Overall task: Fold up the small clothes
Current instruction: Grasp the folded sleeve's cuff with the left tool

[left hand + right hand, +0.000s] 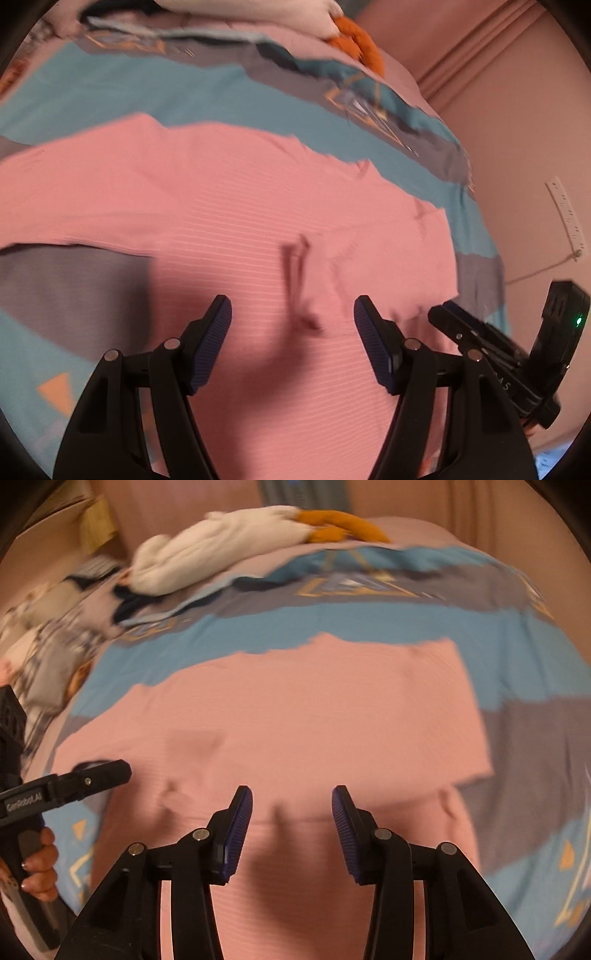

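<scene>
While the pink garment lies spread flat on the bedspread, both grippers hang just above its near portion. Fine horizontal ribbing marks its cloth; its far edge is uneven, and creases and a dark fold line cross the near part in the left wrist view. Left gripper: jaws spread wide, nothing between the ribbed blue pads, its shadow falling on the garment below. Right gripper: jaws likewise parted, gripping nothing, over the garment's near hem. Each tool appears in the other's view, the right at the garment's right corner, the left at its left edge, with the person's hand on its handle. Bedspread: blue and grey bands with orange triangles. A white and orange soft toy lies at the far end of the bed.
</scene>
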The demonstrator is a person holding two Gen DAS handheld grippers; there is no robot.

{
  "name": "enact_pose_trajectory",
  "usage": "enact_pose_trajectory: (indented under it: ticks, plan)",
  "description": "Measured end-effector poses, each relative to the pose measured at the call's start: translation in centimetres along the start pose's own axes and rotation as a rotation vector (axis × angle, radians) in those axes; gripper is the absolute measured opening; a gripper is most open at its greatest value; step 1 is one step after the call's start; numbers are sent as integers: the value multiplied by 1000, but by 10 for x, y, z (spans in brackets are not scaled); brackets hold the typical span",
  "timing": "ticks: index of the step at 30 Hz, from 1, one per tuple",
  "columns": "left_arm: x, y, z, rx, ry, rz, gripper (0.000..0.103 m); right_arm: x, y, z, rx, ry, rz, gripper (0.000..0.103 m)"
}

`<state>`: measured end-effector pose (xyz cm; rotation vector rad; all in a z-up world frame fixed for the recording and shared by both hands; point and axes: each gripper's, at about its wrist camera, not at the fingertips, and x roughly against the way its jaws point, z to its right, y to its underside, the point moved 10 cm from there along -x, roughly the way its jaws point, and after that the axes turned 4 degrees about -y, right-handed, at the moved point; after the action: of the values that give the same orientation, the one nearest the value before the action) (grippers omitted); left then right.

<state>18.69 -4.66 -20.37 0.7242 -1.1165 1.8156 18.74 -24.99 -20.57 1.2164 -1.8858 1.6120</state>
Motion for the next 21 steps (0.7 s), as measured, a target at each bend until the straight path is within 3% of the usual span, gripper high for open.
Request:
enact_pose_trajectory:
  ticks: [4, 8, 10, 12, 13, 14, 17, 21]
  plan:
    - [-31, 2, 14, -8, 56, -61, 66, 2, 7, 31, -85, 40, -8, 44]
    - [-54, 7, 23, 14, 112, -111, 54, 6, 14, 55, -149, 97, -9, 44]
    - [-61, 9, 24, 6, 102, -115, 48, 6, 18, 64, -173, 105, -11, 44]
    - [-63, 8, 26, -8, 89, -100, 32, 4, 23, 71, -195, 109, -16, 44]
    - [-67, 8, 26, -3, 88, -107, 15, 3, 24, 74, -204, 109, -18, 44]
    - [-71, 9, 24, 8, 88, -121, 8, 1, 27, 76, -217, 108, -23, 44]
    - [-66, 7, 22, 39, 86, -115, 6, -4, 31, 80, -247, 100, -36, 44]
    - [-34, -10, 35, 17, 87, -29, 5, -4, 32, 83, -255, 91, -38, 44]
